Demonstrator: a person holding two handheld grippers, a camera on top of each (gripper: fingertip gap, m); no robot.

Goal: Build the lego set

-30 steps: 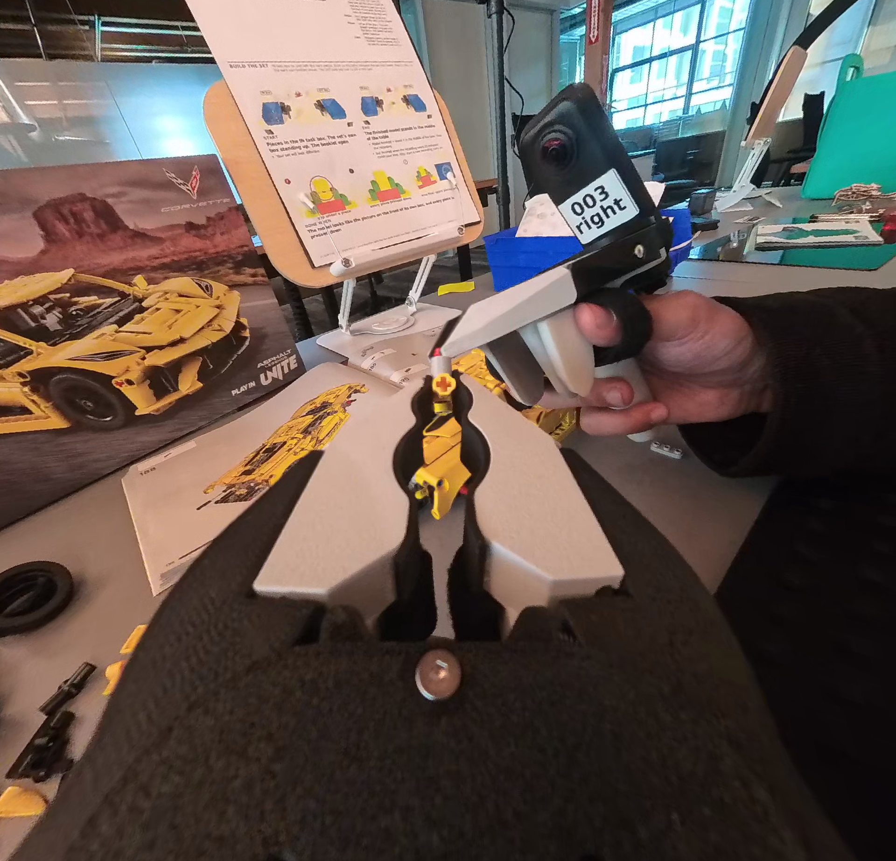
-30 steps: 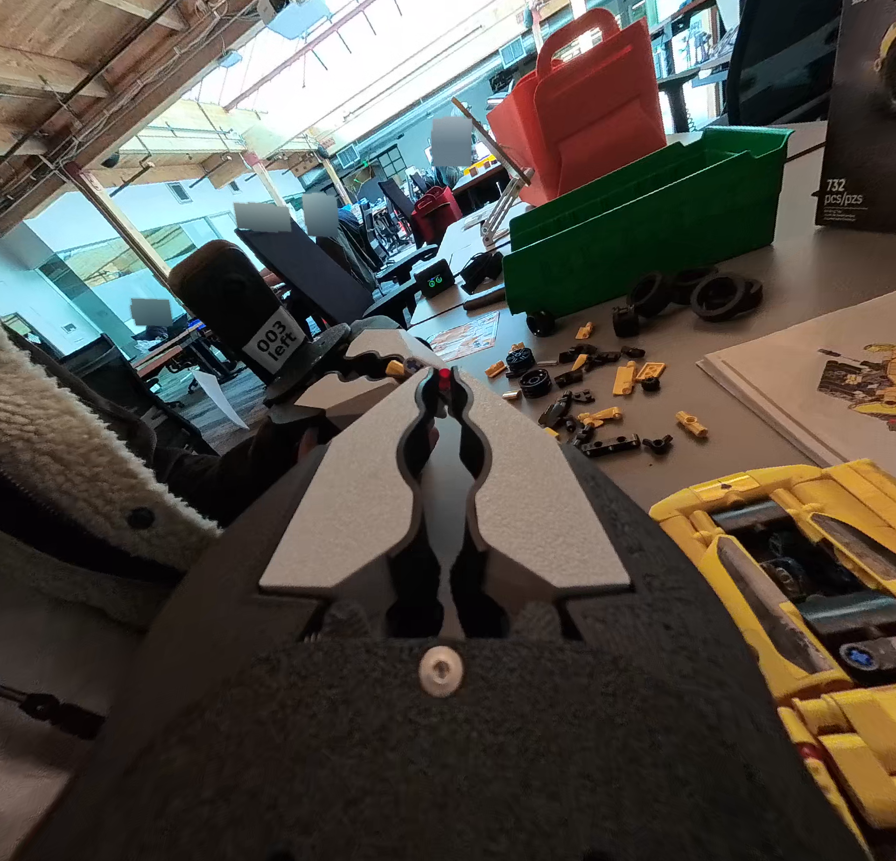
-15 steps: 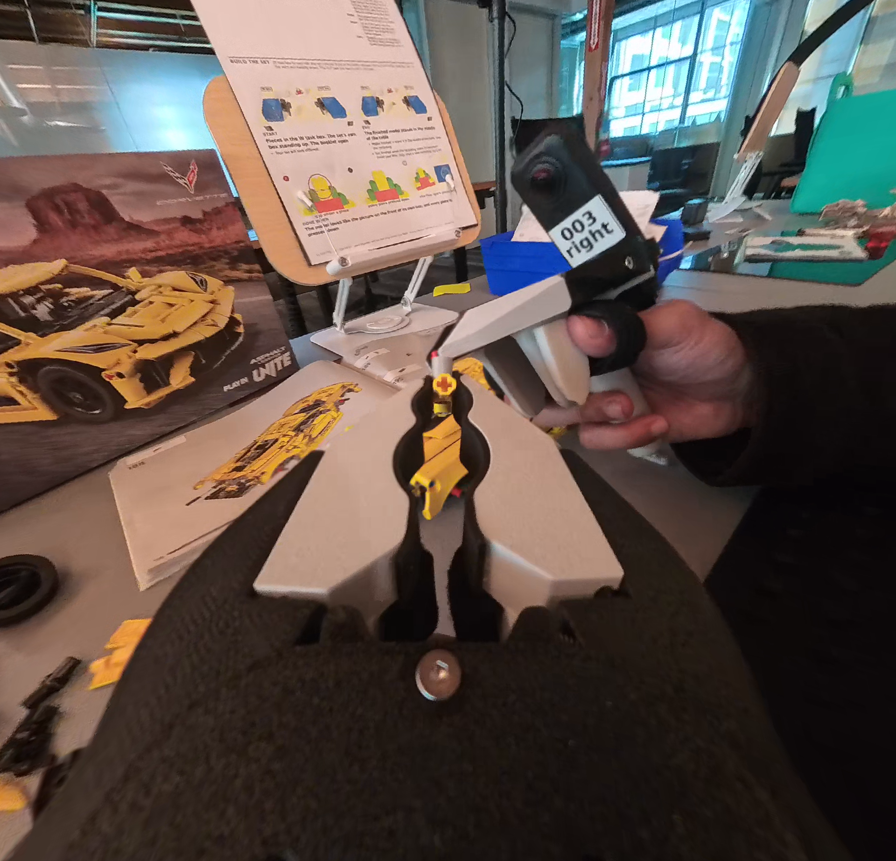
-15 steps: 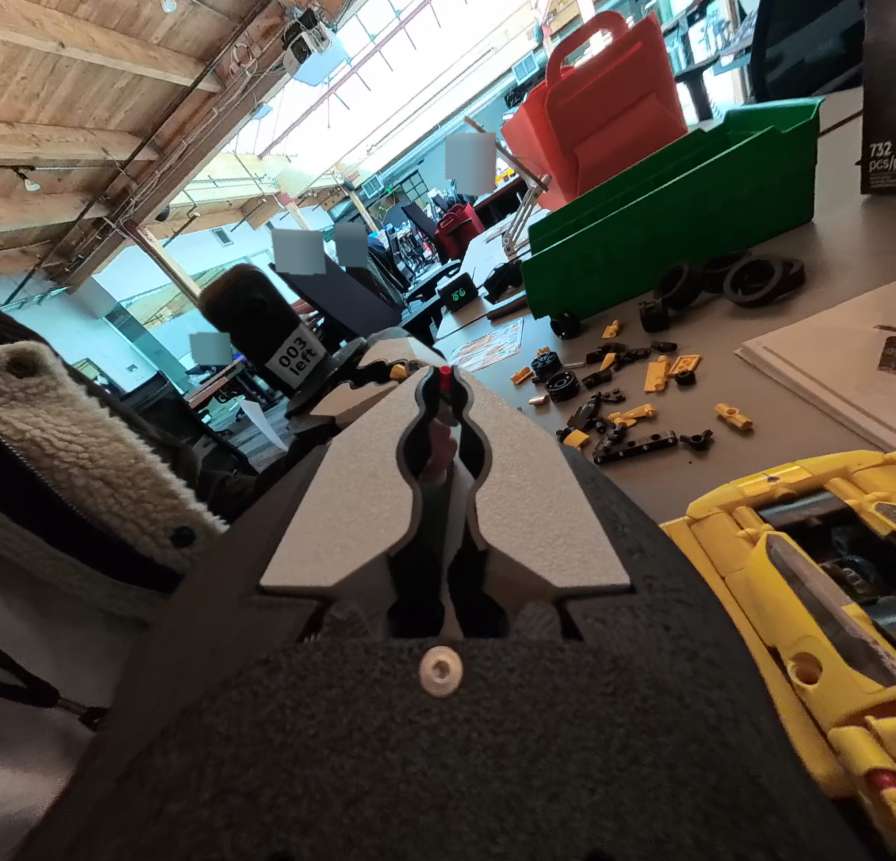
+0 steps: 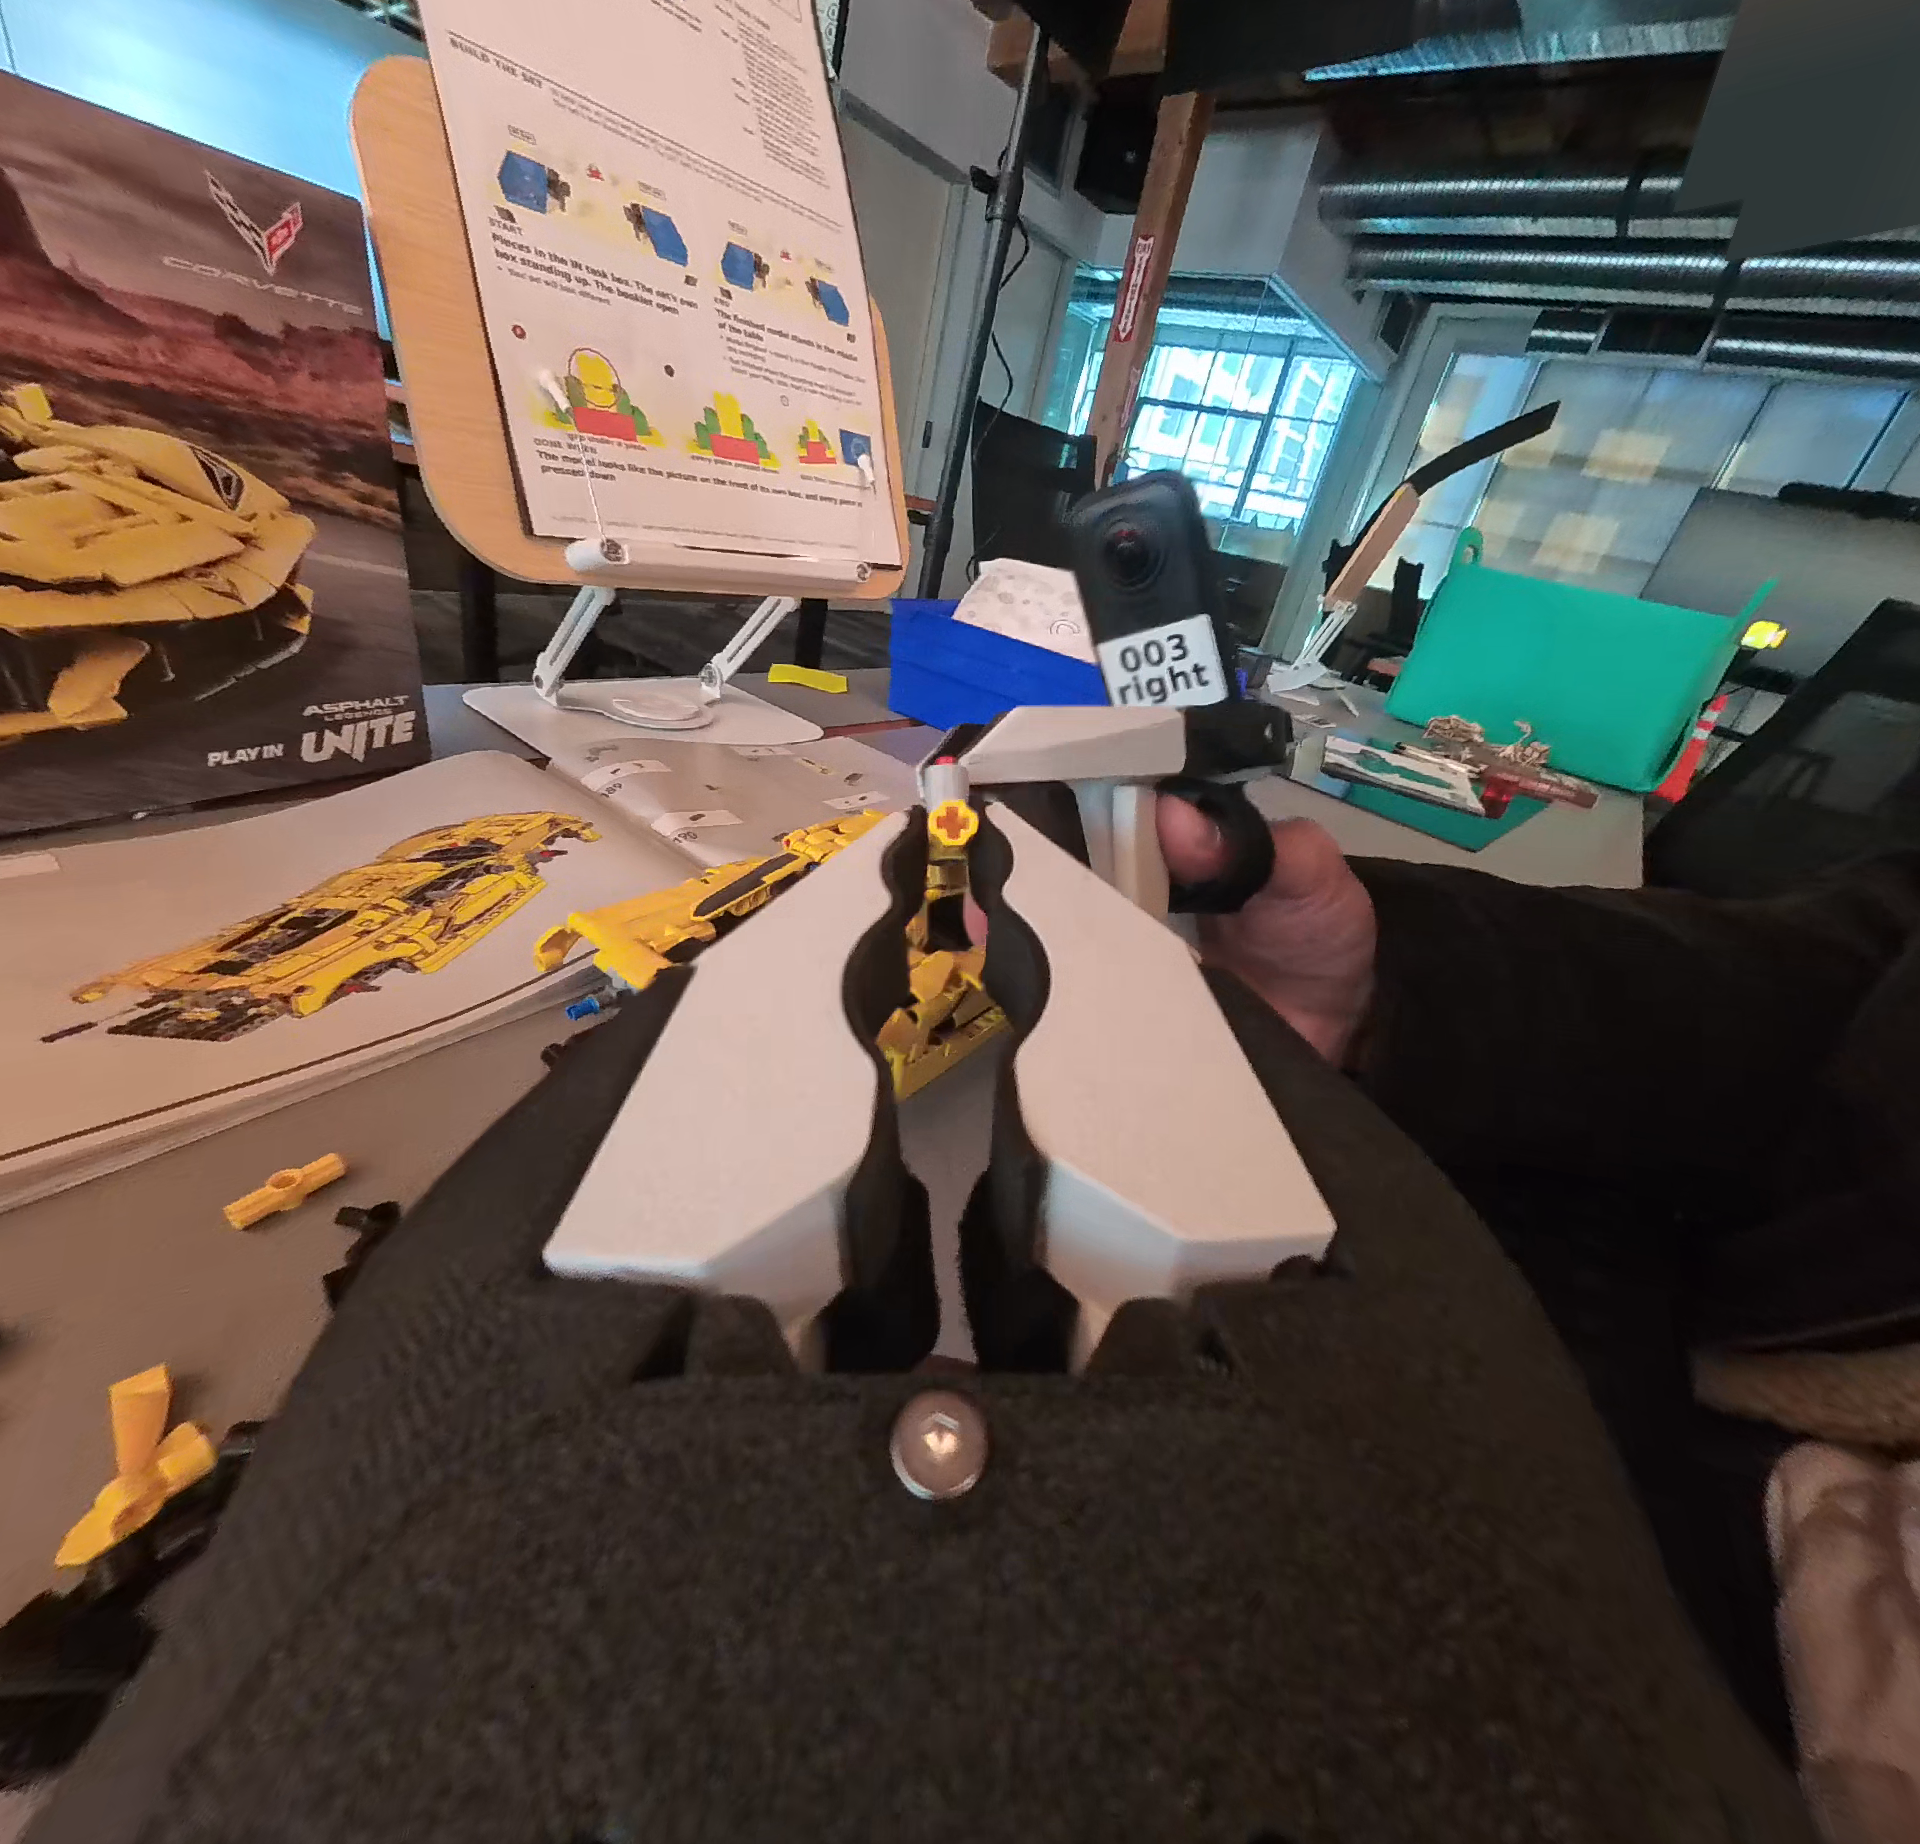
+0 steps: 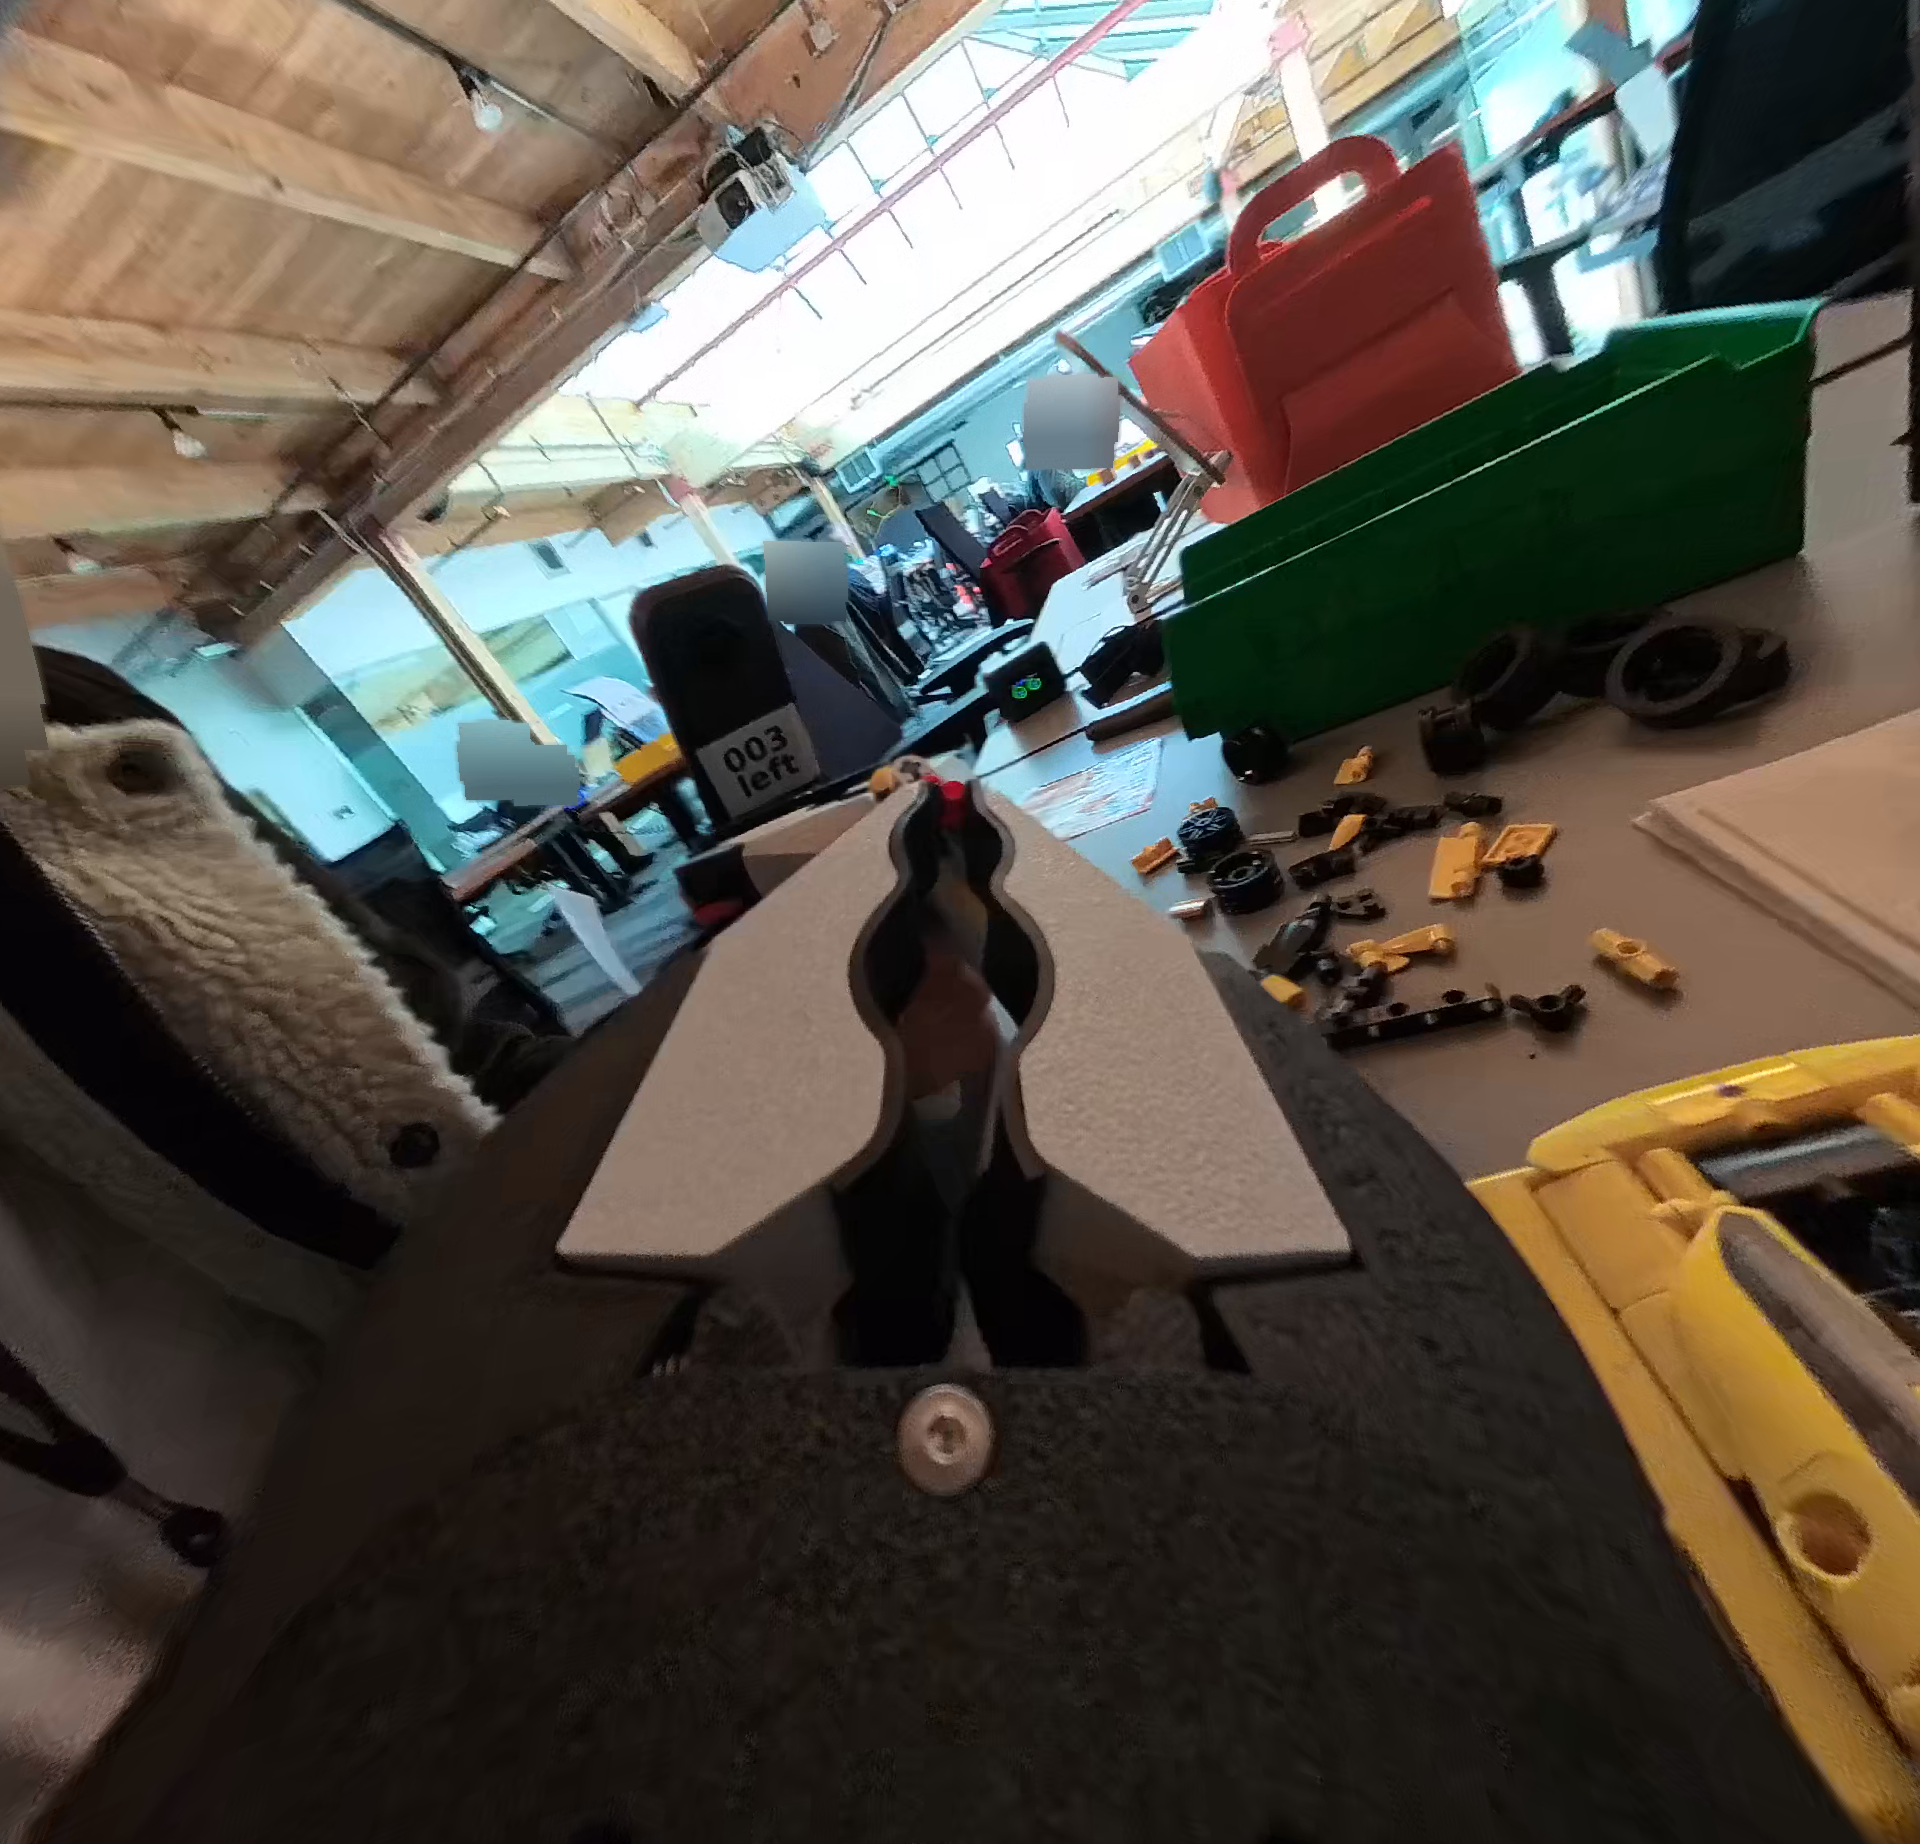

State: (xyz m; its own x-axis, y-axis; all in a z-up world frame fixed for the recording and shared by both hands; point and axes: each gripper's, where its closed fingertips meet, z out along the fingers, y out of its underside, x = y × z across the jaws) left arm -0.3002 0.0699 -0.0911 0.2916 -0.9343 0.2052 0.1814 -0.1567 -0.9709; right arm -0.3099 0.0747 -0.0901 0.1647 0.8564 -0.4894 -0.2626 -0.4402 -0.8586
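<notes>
Grey worktable (image 6: pixel 1683 859) in an open workshop, strewn with loose black and yellow Lego pieces (image 6: pixel 1382 901); beside an open instruction booklet (image 5: pixel 312 942) lies the part-built yellow car model (image 6: pixel 1714 1275). Held above it, the left gripper (image 5: pixel 951 828) is clamped on a small yellow connector piece (image 5: pixel 951 824), while the right gripper (image 6: pixel 943 795) pinches a red pin (image 6: pixel 948 797), tips nearly meeting.

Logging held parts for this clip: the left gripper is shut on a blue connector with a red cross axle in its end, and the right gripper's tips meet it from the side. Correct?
Not quite: the connector in the left gripper is yellow, as the left wrist view shows. The right gripper does meet it from the side.
</notes>
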